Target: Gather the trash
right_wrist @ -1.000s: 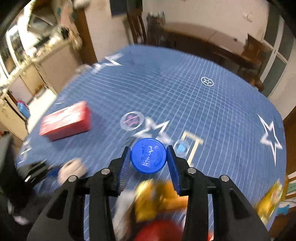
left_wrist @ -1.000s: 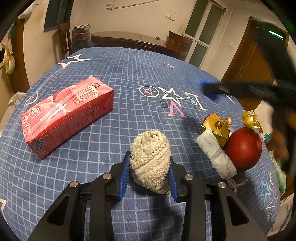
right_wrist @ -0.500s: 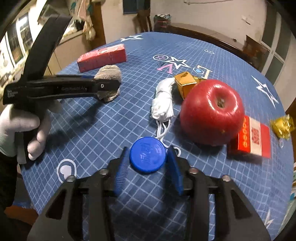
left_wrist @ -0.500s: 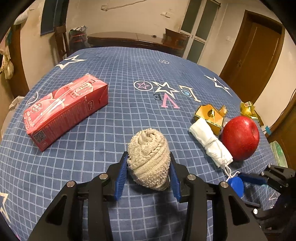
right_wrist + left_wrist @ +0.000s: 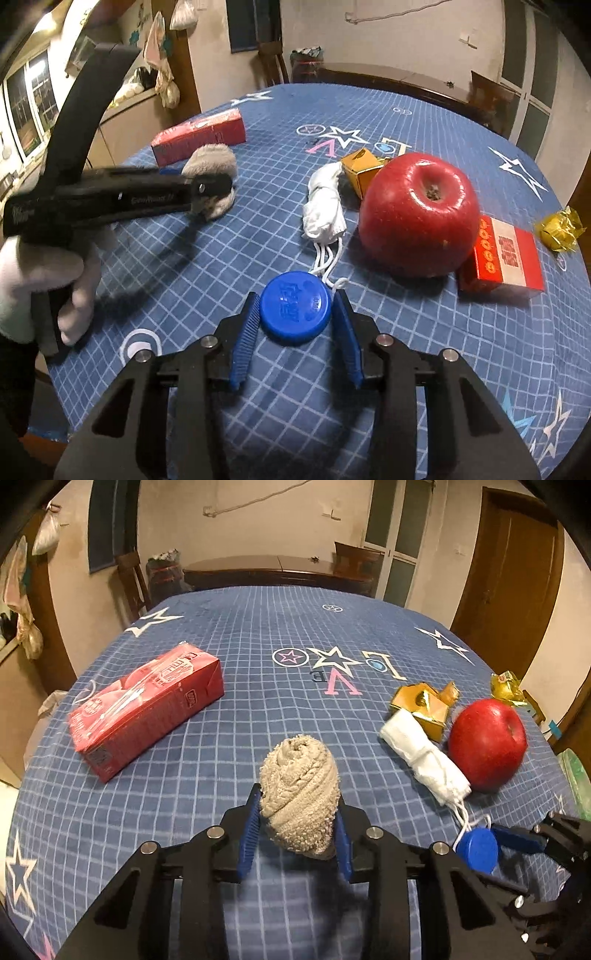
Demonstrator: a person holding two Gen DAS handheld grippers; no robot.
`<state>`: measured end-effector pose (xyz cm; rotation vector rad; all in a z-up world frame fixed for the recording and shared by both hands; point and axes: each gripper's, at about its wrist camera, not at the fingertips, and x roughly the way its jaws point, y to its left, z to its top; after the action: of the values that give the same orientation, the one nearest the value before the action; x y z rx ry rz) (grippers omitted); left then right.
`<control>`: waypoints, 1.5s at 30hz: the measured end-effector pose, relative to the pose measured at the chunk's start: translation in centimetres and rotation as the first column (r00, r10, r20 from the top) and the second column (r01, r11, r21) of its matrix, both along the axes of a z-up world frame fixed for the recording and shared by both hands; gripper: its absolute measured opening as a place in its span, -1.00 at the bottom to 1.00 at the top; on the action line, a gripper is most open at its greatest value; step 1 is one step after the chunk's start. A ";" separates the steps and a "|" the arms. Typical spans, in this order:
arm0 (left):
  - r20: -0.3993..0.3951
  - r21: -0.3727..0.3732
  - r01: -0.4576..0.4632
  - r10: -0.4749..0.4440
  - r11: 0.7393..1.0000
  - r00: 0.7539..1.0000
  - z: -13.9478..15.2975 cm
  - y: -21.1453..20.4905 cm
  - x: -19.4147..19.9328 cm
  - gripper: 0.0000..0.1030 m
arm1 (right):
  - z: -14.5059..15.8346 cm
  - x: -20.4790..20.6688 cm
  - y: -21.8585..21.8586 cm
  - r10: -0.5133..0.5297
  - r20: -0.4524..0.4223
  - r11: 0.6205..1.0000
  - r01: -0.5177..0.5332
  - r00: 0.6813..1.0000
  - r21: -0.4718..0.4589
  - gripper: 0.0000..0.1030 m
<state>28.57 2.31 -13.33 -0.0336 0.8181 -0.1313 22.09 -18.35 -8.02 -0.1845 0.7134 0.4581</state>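
My left gripper [image 5: 295,812] is shut on a rolled beige knit sock [image 5: 300,797], resting low on the blue checked tablecloth [image 5: 258,627]. The sock also shows in the right wrist view [image 5: 214,173]. My right gripper [image 5: 295,314] stands around a blue bottle cap [image 5: 295,307] that lies on the cloth; small gaps show on both sides of the cap. The cap also shows in the left wrist view [image 5: 476,849]. A white crumpled mask with strings [image 5: 325,206] and a red apple [image 5: 419,218] lie just beyond the cap.
A red drink carton [image 5: 144,709] lies at the left. A gold paper box [image 5: 421,705], a gold wrapper [image 5: 561,229] and a red-white small box [image 5: 506,258] lie near the apple. A chair [image 5: 129,579] and a sideboard [image 5: 277,568] stand behind the table.
My right gripper came down from above the table's middle to the near right edge, set the cap on the cloth and opened slightly. My left gripper kept hold of the sock.
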 end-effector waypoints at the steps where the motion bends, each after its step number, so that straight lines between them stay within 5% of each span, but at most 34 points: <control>1: 0.019 0.010 -0.008 0.008 1.000 1.000 0.2 -0.3 -0.8 -0.30 | 0.1 -0.2 -0.2 -0.010 0.012 1.000 0.010 1.000 0.007 -0.24; 17: 0.278 -0.001 -0.019 0.019 1.000 0.960 4.9 -6.3 -11.2 -0.29 | 4.4 -7.5 -5.9 -0.227 0.290 0.969 0.187 0.930 0.159 -0.24; 22: 0.275 -0.015 0.016 -0.011 1.000 0.961 5.3 -7.8 -12.1 -0.29 | 5.0 -9.1 -8.1 -0.243 0.311 0.955 0.171 0.919 0.242 -0.22; 25: 0.274 -0.019 0.025 -0.018 1.000 0.962 5.5 -8.4 -12.6 -0.28 | 5.5 -9.5 -10.2 -0.267 0.303 0.940 0.179 0.915 0.289 0.06; 33: 0.235 -0.050 0.025 -0.013 0.998 0.972 4.8 -7.8 -12.0 -0.28 | 3.9 -9.3 -16.6 -0.425 0.217 0.890 0.361 0.879 0.280 0.06; 37: 0.229 -0.049 0.030 -0.018 0.998 0.973 4.4 -7.7 -11.7 -0.28 | 2.5 -9.9 -17.6 -0.397 0.158 0.895 0.343 0.904 0.287 0.03; 41: 0.215 -0.055 0.031 -0.019 0.998 0.976 3.5 -7.5 -11.5 -0.28 | 1.5 -14.4 -18.1 -0.351 0.201 0.888 0.257 0.915 0.380 0.02; 45: 0.168 -0.081 0.051 -0.037 0.995 0.985 2.0 -7.6 -10.6 -0.28 | 0.0 -17.3 -19.1 -0.394 0.260 0.886 0.288 0.882 0.364 0.03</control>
<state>17.93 -5.32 -11.36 -0.0837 0.6458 -0.2076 4.82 -37.42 -8.01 0.1692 0.3242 0.1832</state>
